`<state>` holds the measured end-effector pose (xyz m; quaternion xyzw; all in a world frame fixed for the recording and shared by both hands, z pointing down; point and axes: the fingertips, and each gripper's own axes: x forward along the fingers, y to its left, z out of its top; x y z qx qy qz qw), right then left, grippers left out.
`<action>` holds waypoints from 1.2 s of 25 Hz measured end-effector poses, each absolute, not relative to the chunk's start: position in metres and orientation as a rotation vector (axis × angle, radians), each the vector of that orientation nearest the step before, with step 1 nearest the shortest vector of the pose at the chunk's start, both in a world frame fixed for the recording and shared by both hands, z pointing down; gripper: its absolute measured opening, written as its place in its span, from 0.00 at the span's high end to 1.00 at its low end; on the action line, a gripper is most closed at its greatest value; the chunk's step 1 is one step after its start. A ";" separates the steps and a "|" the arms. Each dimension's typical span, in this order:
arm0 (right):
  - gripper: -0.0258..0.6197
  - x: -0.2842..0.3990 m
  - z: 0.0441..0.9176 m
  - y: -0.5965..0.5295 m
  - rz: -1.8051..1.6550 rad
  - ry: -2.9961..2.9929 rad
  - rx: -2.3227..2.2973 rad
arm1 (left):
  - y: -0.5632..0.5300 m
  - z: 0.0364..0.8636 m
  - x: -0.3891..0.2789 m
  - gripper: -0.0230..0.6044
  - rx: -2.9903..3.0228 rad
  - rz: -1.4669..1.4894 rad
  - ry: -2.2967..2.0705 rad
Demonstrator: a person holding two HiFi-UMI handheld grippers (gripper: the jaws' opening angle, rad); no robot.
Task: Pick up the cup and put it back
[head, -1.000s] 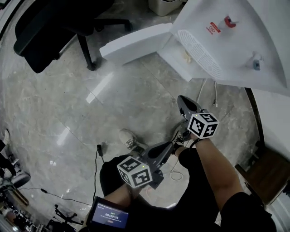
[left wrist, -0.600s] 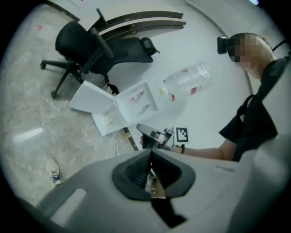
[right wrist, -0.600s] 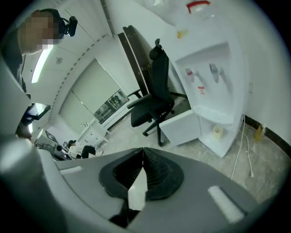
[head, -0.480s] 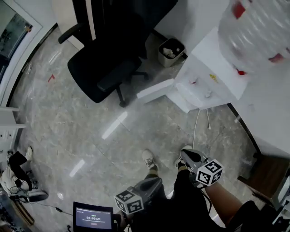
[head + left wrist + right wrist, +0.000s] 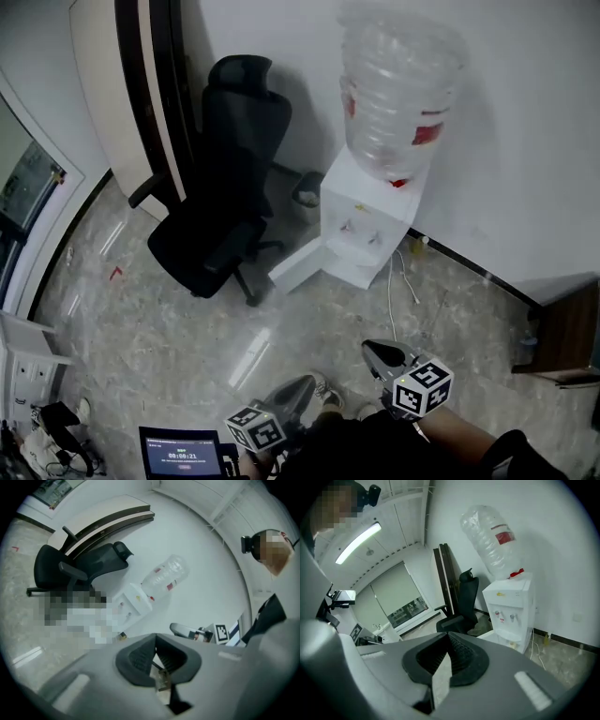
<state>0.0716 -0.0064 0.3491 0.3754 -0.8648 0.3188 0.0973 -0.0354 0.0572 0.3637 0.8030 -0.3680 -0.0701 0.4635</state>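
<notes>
No cup shows in any view. My left gripper (image 5: 305,384) and right gripper (image 5: 375,351) are held low in front of the person's legs, both pointing toward a white water dispenser (image 5: 361,225) that carries a big clear bottle (image 5: 394,94). In the left gripper view the jaws (image 5: 154,641) meet at their tips with nothing between them. The right gripper (image 5: 449,638) is likewise shut and empty, facing the dispenser (image 5: 511,606) from a distance. The dispenser's lower door (image 5: 300,265) stands open.
A black office chair (image 5: 225,206) stands left of the dispenser, with a small waste bin (image 5: 307,192) behind it. A wooden cabinet (image 5: 562,337) is at the right edge. Cables (image 5: 398,281) trail on the marble floor. A small screen (image 5: 178,455) sits at the lower left.
The head view has lifted from the floor to the wall, bringing the whole dispenser, bottle and chair into sight. Both grippers have dropped toward the frame's bottom and stay shut.
</notes>
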 end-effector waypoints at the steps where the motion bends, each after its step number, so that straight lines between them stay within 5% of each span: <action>1: 0.95 0.078 0.341 0.001 0.957 -2.574 1.128 | 0.058 0.357 -0.030 0.96 1.982 -0.165 -0.904; 17: 0.95 0.178 0.273 0.205 1.046 -2.730 1.159 | 0.205 0.264 0.056 0.96 2.003 -0.211 -1.034; 30: 0.95 0.114 0.238 0.260 0.990 -2.788 1.251 | 0.266 0.248 0.004 0.96 2.086 -0.187 -0.960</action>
